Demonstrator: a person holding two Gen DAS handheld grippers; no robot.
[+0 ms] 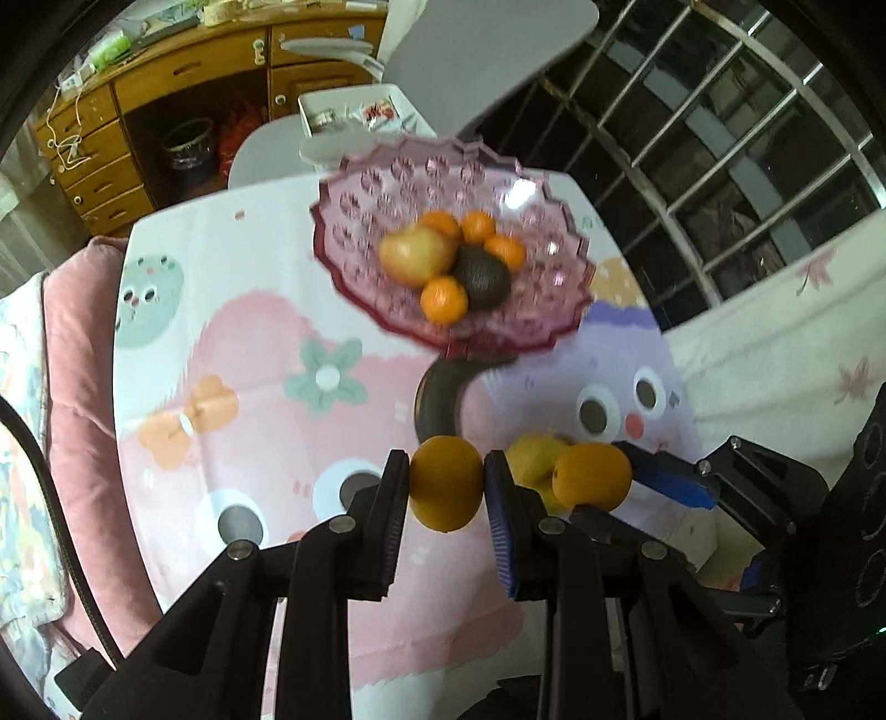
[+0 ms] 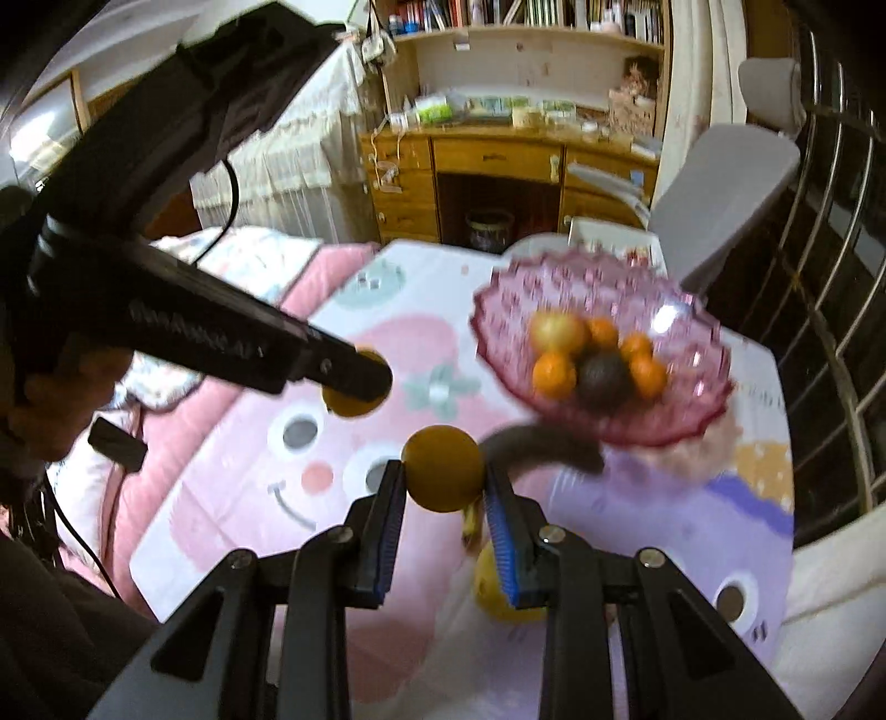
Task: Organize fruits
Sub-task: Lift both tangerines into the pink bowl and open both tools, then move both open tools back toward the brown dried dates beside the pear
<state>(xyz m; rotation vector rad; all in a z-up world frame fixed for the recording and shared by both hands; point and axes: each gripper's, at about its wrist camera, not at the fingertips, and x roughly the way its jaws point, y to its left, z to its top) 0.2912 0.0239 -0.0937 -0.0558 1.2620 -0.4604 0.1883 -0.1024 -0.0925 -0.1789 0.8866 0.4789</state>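
Note:
My left gripper (image 1: 446,471) is shut on an orange (image 1: 446,483), held above the table. Just to its right, my right gripper (image 1: 595,479) grips a second orange (image 1: 592,476) between blue pads (image 1: 673,482). In the right wrist view, the right gripper (image 2: 443,476) is shut on its orange (image 2: 442,468); the left gripper (image 2: 360,382) is at the left with its orange (image 2: 351,407). A pink glass bowl (image 1: 387,183) (image 2: 686,327) on a dark stand holds several oranges, a yellow-red fruit and a dark avocado. A yellow fruit (image 2: 493,592) (image 1: 529,457) lies on the table below the grippers.
The table wears a cartoon-print cloth (image 1: 249,360). A pink quilt (image 1: 77,387) lies along its left side. A white chair (image 1: 470,50) and a wooden desk (image 1: 166,111) stand behind the bowl, and window bars (image 1: 720,138) run along the right. A person's hand (image 2: 61,399) holds the left gripper.

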